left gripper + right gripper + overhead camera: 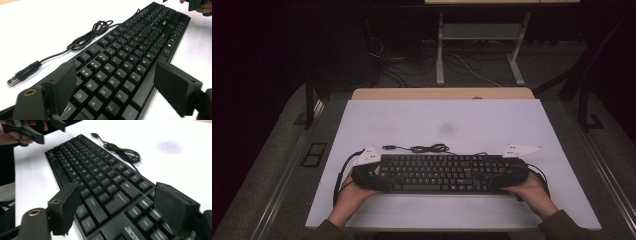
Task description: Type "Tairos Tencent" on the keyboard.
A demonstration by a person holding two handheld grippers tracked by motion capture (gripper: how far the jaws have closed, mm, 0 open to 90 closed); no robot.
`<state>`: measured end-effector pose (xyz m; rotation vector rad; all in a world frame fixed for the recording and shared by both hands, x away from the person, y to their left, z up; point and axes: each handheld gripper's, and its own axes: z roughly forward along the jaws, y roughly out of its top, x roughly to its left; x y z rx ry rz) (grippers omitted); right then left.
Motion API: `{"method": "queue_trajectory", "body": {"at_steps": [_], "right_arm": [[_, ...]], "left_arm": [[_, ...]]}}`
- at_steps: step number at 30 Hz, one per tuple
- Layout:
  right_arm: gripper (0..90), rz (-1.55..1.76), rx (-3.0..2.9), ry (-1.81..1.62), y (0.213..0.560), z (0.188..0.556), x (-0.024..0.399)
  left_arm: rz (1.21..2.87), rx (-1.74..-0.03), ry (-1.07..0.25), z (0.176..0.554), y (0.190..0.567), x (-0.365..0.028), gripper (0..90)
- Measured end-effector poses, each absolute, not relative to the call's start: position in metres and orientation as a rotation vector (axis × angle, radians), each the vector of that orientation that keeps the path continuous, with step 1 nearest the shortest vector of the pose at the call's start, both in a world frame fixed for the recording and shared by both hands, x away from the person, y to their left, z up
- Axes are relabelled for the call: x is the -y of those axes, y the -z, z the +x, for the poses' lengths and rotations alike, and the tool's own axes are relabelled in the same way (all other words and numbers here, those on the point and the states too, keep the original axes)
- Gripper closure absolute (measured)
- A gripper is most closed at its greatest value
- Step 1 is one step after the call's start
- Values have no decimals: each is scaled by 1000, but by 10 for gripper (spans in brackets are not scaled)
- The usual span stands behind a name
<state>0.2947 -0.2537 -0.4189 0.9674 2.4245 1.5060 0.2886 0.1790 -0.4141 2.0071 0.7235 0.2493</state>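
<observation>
Keyboard: black, flat on the white table, near its front edge; cable coiled just behind it; my left fingers apart over its left end, clamping nothing; my right fingers apart over its right end, likewise empty.

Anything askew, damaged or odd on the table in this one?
Nothing damaged or spilled. The keyboard lies square to the table edge; its cable sits loosely bundled behind it, plug unconnected. One faint grey smudge marks the white sheet behind.
</observation>
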Motion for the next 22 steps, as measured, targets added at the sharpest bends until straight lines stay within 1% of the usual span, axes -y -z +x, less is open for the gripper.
{"method": "queue_trajectory", "body": {"at_steps": [5, 14, 22], "right_arm": [[180, 983, -2402, -1472, 421, 287, 269], [179, 1018, -2366, -1439, 426, 278, 295], [179, 1047, -2351, -1435, 428, 277, 303]], "left_arm": [[1984, -731, -262, 285, 416, -188, 142], [1971, -738, -267, 287, 418, -193, 116], [1978, -745, -268, 287, 419, -193, 58]]}}
